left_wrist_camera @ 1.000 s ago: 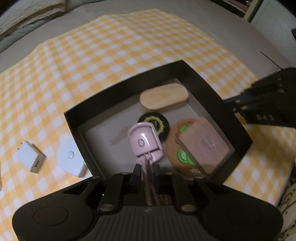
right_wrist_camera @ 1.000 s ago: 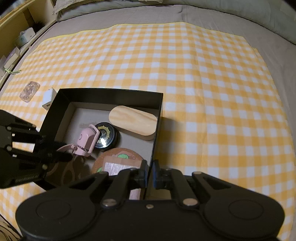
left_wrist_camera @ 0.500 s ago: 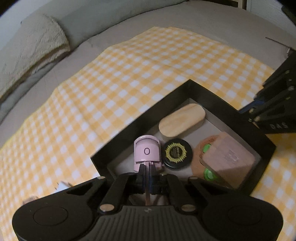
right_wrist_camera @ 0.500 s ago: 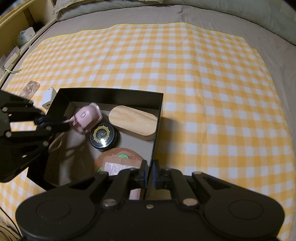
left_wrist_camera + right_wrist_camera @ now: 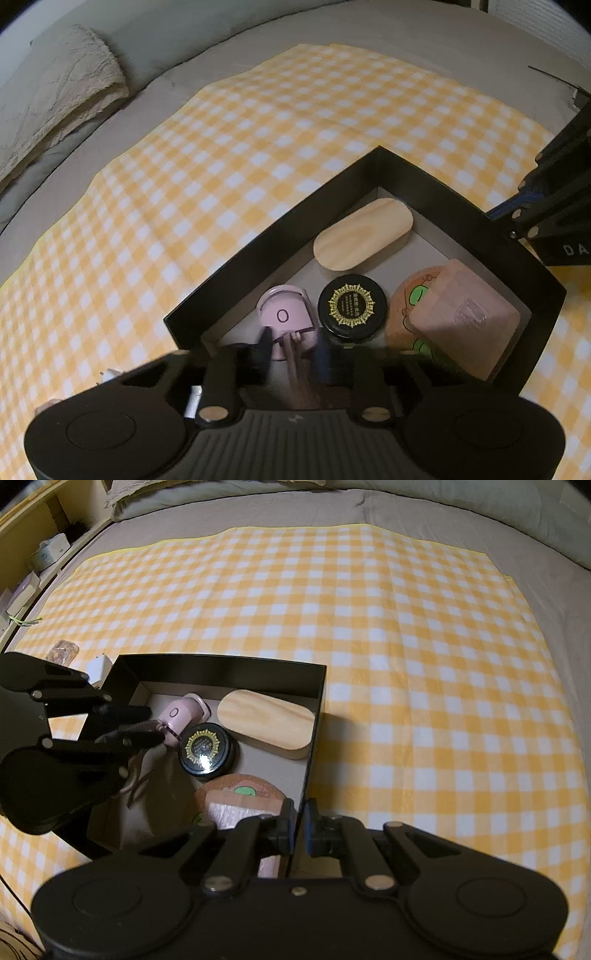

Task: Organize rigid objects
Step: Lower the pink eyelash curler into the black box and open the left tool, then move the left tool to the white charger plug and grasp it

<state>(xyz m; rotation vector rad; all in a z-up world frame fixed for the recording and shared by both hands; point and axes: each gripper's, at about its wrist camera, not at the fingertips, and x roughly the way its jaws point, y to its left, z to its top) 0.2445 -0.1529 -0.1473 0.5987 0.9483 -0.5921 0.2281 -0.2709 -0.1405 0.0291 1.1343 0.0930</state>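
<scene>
Both rigs are looking pretty much identical: matte black plastic all over. The right claw (image 5: 300,836) is showing a wide rounded body with a shallow round disc moulded into each side, a ribbed strip in the middle, and silver pivot pins shining on the angled linkage arms. Its pads are showing a blue edge. The left claw (image 5: 291,350) is looking the same, fingers blurred. Seen from the left wrist, white lettering is showing on the right rig's black side.
</scene>
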